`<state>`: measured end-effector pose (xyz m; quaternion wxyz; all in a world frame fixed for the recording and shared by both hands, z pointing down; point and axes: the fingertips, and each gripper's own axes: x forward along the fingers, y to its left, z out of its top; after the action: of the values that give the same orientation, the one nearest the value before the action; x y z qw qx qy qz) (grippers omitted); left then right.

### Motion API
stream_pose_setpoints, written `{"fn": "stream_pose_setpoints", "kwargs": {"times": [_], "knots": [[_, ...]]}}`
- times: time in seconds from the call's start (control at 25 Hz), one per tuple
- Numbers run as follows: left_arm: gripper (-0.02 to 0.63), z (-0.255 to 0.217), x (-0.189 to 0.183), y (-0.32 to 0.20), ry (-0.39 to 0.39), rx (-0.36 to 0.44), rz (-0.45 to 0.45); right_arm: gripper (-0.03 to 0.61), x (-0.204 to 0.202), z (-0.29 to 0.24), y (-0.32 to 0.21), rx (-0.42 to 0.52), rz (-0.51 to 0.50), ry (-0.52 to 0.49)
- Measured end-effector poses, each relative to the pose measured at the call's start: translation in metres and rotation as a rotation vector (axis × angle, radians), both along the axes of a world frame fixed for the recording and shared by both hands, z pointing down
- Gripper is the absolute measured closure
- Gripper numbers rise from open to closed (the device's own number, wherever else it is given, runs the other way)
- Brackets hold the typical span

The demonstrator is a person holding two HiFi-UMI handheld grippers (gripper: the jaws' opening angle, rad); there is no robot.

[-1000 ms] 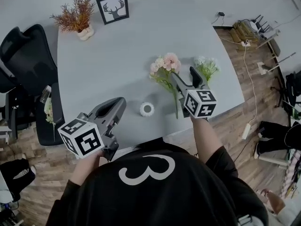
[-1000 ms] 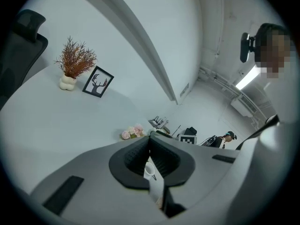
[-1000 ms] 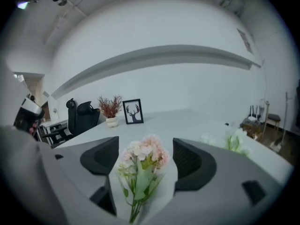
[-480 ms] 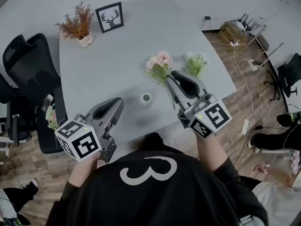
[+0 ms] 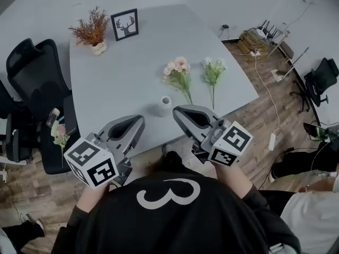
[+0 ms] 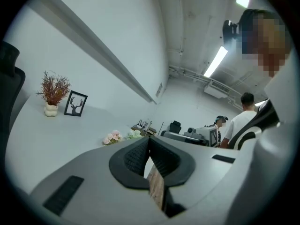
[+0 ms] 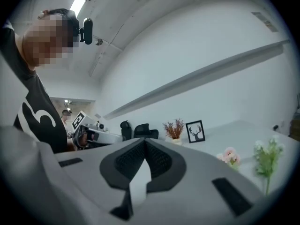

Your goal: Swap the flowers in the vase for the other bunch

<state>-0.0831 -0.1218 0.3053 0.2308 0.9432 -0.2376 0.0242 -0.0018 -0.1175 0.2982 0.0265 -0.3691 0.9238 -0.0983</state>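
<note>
Vase (image 5: 165, 105): small, white, upright, centre of frame, near the front edge of the grey table (image 5: 116, 73).
Pink flower bunch (image 5: 178, 73): lying flat on the table, just up and right of the vase.
White-green bunch (image 5: 213, 72): lying flat further right, apart from the pink one.
My right gripper (image 5: 177, 111): lower centre, jaws just closed together, nothing between them.
My left gripper (image 5: 139, 120): lower left, jaws together, empty.
Upper left: potted dried plant (image 5: 91, 32), deer picture (image 5: 125, 24).
Left edge: black office chair (image 5: 29, 73).
</note>
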Motion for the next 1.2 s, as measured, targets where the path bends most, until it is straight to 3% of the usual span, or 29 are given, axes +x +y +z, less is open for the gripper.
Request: {"fn": "stream_pose_setpoints", "kwargs": {"times": [0.44, 0.68, 1.2], "knots": [[0.602, 0.007, -0.010, 0.020, 0.018, -0.016, 0.005, 0.570, -0.021, 0.021, 0.029, -0.074, -0.033, 0.029], [0.603, 0.008, -0.009, 0.021, 0.068, -0.052, -0.009, 0.570, -0.014, 0.023, 0.036, -0.085, -0.017, 0.018], [0.601, 0.020, 0.013, 0.012, 0.047, -0.088, 0.035, 0.569, 0.007, 0.035, 0.026, -0.120, 0.028, -0.011]]}}
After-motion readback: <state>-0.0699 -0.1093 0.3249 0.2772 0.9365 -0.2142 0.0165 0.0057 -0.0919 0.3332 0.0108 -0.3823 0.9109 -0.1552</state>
